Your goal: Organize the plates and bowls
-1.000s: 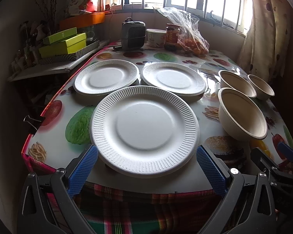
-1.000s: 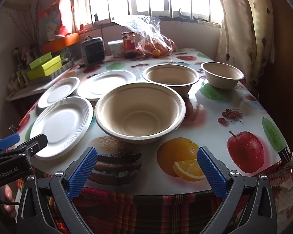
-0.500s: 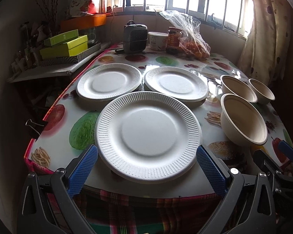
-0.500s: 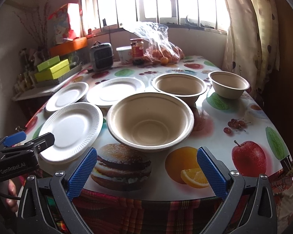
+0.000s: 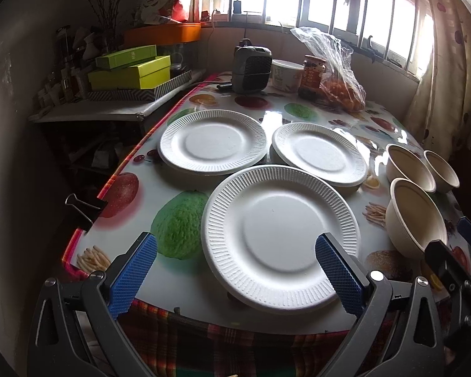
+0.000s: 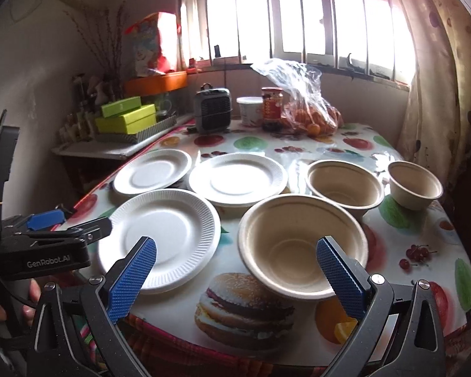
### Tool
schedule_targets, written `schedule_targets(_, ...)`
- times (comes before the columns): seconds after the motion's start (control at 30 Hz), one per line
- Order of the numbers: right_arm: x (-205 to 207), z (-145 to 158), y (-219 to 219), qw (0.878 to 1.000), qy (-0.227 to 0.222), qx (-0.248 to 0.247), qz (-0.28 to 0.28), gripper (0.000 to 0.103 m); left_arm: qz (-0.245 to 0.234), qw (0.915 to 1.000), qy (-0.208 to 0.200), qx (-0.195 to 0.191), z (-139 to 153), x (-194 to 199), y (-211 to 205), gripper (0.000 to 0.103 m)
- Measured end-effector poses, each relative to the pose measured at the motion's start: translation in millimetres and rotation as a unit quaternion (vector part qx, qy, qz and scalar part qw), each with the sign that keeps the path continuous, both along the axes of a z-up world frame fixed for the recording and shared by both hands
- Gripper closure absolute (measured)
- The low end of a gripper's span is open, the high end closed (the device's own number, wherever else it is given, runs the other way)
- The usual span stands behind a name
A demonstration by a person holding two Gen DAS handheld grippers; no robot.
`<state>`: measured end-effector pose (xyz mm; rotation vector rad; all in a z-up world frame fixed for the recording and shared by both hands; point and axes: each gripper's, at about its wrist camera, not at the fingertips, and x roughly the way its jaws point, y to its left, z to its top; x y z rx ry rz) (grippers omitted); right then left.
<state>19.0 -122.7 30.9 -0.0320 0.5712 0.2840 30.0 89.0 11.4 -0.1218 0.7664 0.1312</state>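
Note:
Three white paper plates lie on the fruit-print table: a near plate [image 5: 281, 238] [image 6: 163, 235], a far left plate [image 5: 213, 141] [image 6: 152, 176] and a far right plate [image 5: 318, 154] [image 6: 237, 179]. To their right stand three tan bowls: a large near bowl [image 5: 416, 216] [image 6: 301, 245], a middle bowl [image 5: 409, 168] [image 6: 343, 187] and a small far bowl [image 5: 441, 171] [image 6: 414, 185]. My left gripper [image 5: 235, 275] [image 6: 81, 223] hovers open at the table's front edge before the near plate. In front of the large bowl, my right gripper [image 6: 235, 279] [image 5: 449, 260] is open and holds nothing.
Along the far edge stand a grey heater [image 5: 251, 69], a white tub [image 5: 285, 73], a jar [image 5: 312, 77] and a bag of oranges [image 5: 339, 91]. Green boxes [image 5: 128, 72] sit on a side shelf at left. A binder clip [image 5: 81, 205] grips the left table edge. A curtain [image 6: 439, 78] hangs at right.
Both grippers have shifted left and drawn back a little from the table, so plate and bowl sit further right in each view. Plates and bowls have not moved; both grippers stay open.

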Motion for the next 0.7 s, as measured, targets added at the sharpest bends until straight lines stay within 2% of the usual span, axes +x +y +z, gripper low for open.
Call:
schedule_targets(0.13, 11, 1, -35, 0.998, 0.002, 0.012, -0.068, 0.000, -0.004, 1.0000, 0.000, 0.003, 1, 4, -1, 0.001)
schedule_targets(0.27, 32, -7, -79, 0.988, 0.022, 0.005, -0.151, 0.001, -0.014, 0.9999, 0.008, 0.001, -3, 12, -4, 0.001)
schedule_targets(0.3, 37, -10, -88, 0.986, 0.032, 0.008, -0.164, 0.005, -0.015, 0.9999, 0.009, -0.001, -4, 13, -4, 0.001)
schedule_targets(0.43, 55, -23, -116, 0.981, 0.079, 0.046, -0.173, 0.011, -0.021, 0.9997, 0.014, -0.004, -5, 18, -8, 0.001)
schedule_targets(0.5, 60, -29, -119, 0.980, 0.089, 0.045, -0.173, 0.022, -0.026, 0.9996, 0.015, -0.004, -5, 20, -11, 0.001)
schedule_targets(0.67, 71, -44, -116, 0.979, 0.120, 0.056, -0.155, 0.030, -0.034, 0.9992, 0.023, -0.003, -6, 27, -19, 0.001)
schedule_targets(0.7, 72, -46, -114, 0.979, 0.124, 0.054, -0.152, 0.034, -0.034, 0.9992, 0.022, -0.002, -6, 28, -20, 0.001)
